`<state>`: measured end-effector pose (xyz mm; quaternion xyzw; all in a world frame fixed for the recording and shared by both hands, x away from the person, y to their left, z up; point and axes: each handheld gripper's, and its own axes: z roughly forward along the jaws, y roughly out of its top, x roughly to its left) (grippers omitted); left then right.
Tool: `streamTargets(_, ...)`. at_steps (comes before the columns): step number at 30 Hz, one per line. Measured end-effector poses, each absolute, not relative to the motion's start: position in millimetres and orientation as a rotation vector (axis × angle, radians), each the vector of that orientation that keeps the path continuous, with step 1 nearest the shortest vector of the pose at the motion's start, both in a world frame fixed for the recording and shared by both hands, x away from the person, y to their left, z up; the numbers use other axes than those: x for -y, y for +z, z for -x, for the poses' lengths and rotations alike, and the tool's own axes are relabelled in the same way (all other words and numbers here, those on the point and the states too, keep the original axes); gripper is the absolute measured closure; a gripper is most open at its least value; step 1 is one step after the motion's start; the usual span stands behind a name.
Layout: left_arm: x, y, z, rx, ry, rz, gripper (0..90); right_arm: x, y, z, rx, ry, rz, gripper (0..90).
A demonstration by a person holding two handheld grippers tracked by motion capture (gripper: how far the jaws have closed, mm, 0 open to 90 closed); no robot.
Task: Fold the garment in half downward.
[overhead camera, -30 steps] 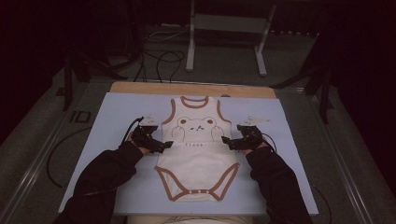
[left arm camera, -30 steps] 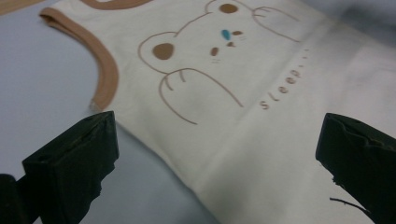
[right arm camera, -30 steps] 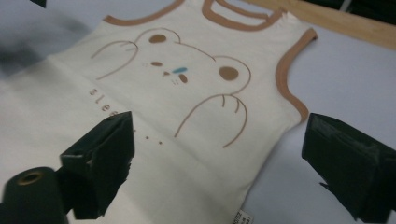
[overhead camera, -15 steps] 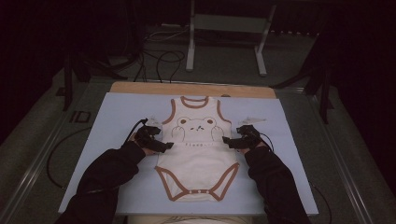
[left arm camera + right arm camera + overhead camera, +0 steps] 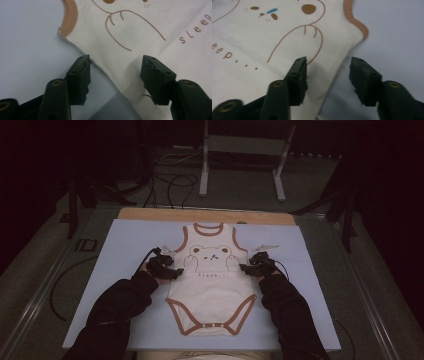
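Both grippers sit at the side seams of the bodysuit (image 5: 211,285), the left gripper (image 5: 172,272) at its left edge and the right gripper (image 5: 246,268) at its right edge, just below the armholes. Each has its jaws partly apart and has just been closing them, with the fabric edge lying between the pads; the pads do not yet press on the cloth, so nothing is held. In the left gripper view the seam runs slantwise between the jaws, one jaw over the mat (image 5: 27,45) and the other over the white fabric. The right gripper view mirrors this. The bodysuit lies flat and face up in the middle of the mat, its long axis running away from the person, neck far and crotch snaps near. Each hand is equally near its own edge, so a pinch on both sides looks to be the coming move. Compared with a second ago, the jaws stand narrower and the right gripper sits a little lower on the cloth.
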<state>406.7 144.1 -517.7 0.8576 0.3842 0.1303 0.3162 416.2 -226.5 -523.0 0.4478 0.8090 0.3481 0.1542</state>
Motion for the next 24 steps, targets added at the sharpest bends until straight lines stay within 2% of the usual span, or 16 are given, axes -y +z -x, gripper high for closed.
streamTargets(8, -141.7, -517.4, -408.1, -1.037, 0.33, -2.247, 52.8, 222.7, -520.8, -415.3, -2.348, 0.951, -1.234, 71.8)
streamTargets(9, -141.1, -517.2, -408.4, -1.037, 0.33, -2.249, 52.8, 222.7, -520.8, -415.3, -2.348, 0.951, -1.234, 71.8)
streamTargets(12, -138.1, -516.4, -407.9, -1.05, 0.334, -2.248, 60.3, 218.5, -519.8, -414.4, -2.366, 0.942, -1.22, 81.4)
streamTargets(14, -137.0, -516.3, -407.8, -1.056, 0.329, -2.244, 67.7, 217.6, -519.6, -414.8, -2.37, 0.942, -1.227, 84.4)
streamTargets(15, -136.1, -515.9, -408.0, -1.058, 0.319, -2.245, 67.7, 217.6, -519.6, -414.8, -2.37, 0.942, -1.227, 84.4)
streamTargets(16, -134.5, -515.6, -407.7, -1.06, 0.312, -2.244, 76.1, 217.5, -519.6, -415.1, -2.372, 0.946, -1.234, 85.3)
streamTargets(18, -132.2, -515.2, -408.2, -1.058, 0.293, -2.243, 83.2, 216.2, -519.3, -414.7, -2.371, 0.939, -1.226, 87.4)
streamTargets(21, -130.3, -514.7, -408.5, -1.063, 0.277, -2.241, 88.3, 215.5, -518.8, -414.6, -2.37, 0.934, -1.227, 88.8)
streamTargets(24, -130.7, -514.4, -408.5, -1.054, 0.282, -2.24, 89.2, 215.3, -517.9, -414.7, -2.365, 0.932, -1.239, 89.8)
